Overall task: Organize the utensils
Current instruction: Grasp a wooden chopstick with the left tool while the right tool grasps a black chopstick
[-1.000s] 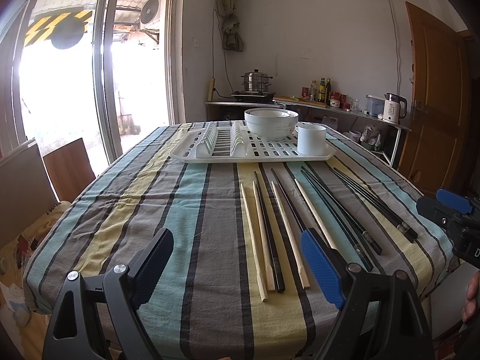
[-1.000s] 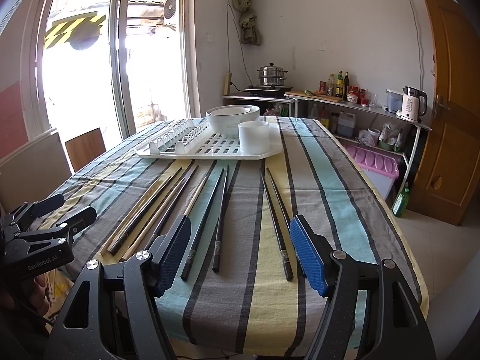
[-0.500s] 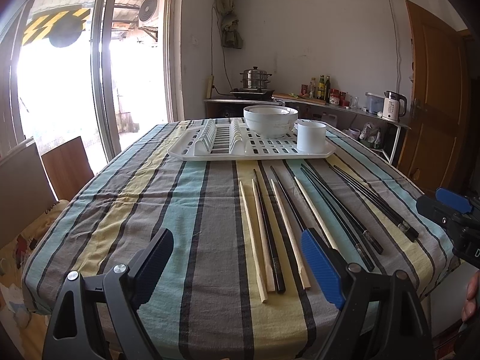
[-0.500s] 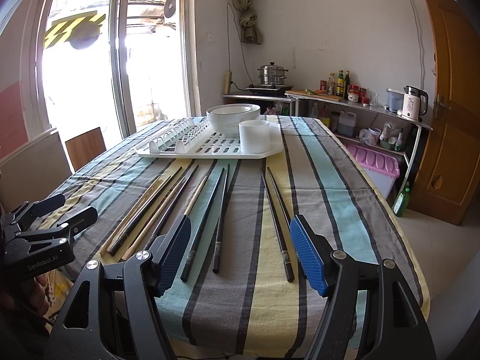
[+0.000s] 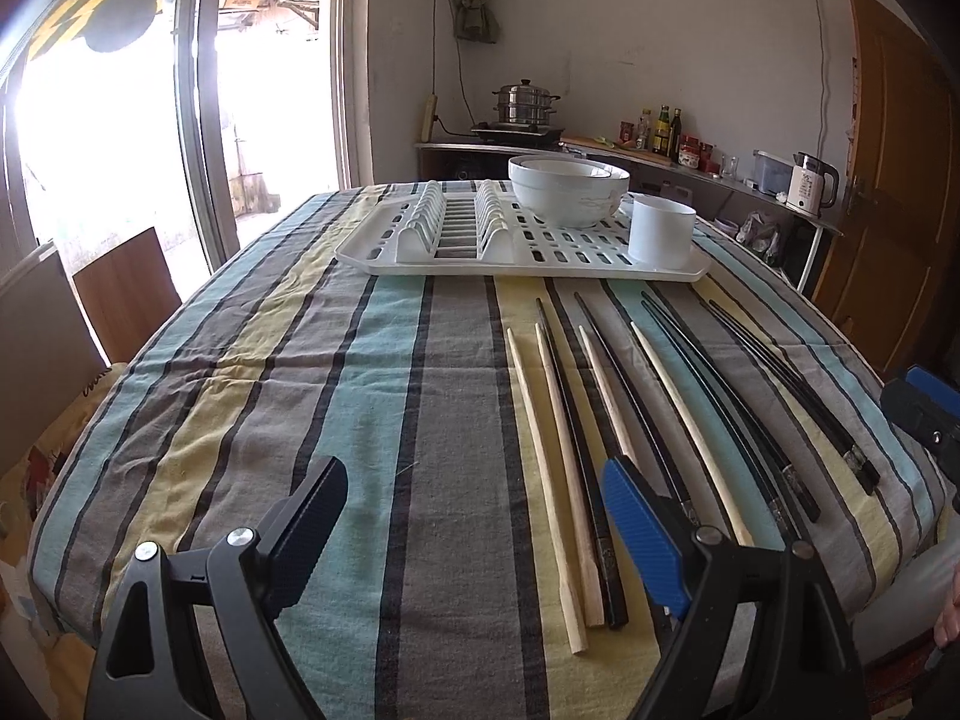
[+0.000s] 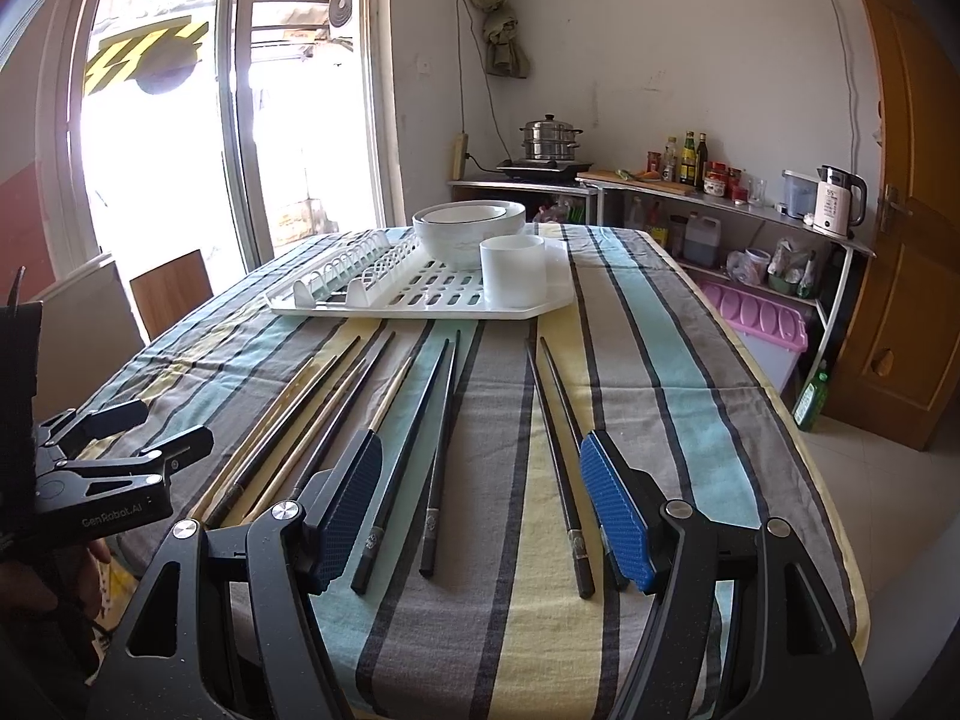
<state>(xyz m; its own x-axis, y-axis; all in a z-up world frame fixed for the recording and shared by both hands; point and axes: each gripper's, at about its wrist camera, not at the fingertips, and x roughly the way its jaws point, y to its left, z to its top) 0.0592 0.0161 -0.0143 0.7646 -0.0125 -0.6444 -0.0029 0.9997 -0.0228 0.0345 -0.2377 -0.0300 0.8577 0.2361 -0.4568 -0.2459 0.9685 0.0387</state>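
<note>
Left tongs [image 5: 474, 522]: spread wide with nothing between them, hovering over the near edge of the worktop [image 5: 288, 372]; the blue-padded finger [image 5: 642, 534] sits just above the near ends of the pale chopsticks.
Right tongs [image 6: 480, 504]: also wide and empty, above the near ends of the black chopsticks.
Wooden chopsticks [image 5: 552, 462]: pale sticks lying lengthwise on the striped cloth, mixed with dark ones; the left view shows their blunt near ends at 5 o'clock, while in the right view they sit at 9 o'clock, partly hidden by the left finger.
Black chopsticks [image 6: 438, 438]: one pair between the right tongs, another pair [image 6: 558, 450] toward 3 o'clock, its near ends beside the blue pad.
Drying rack [image 5: 420, 261]: white, at 12 o'clock beyond the chopstick tips, apart from them.
Bowls [image 5: 567, 189]: nested, white, standing on the rack.
Cup [image 5: 660, 231]: white, on the rack's corner nearest the bowls.
Only in the left view: the right tongs' tip at the 3 o'clock edge.
Only in the right view: the left tongs' body [image 6: 114, 468] at 9 o'clock, a pink bin [image 6: 756, 315] under the shelf, a green bottle [image 6: 810, 399] on the floor.
</note>
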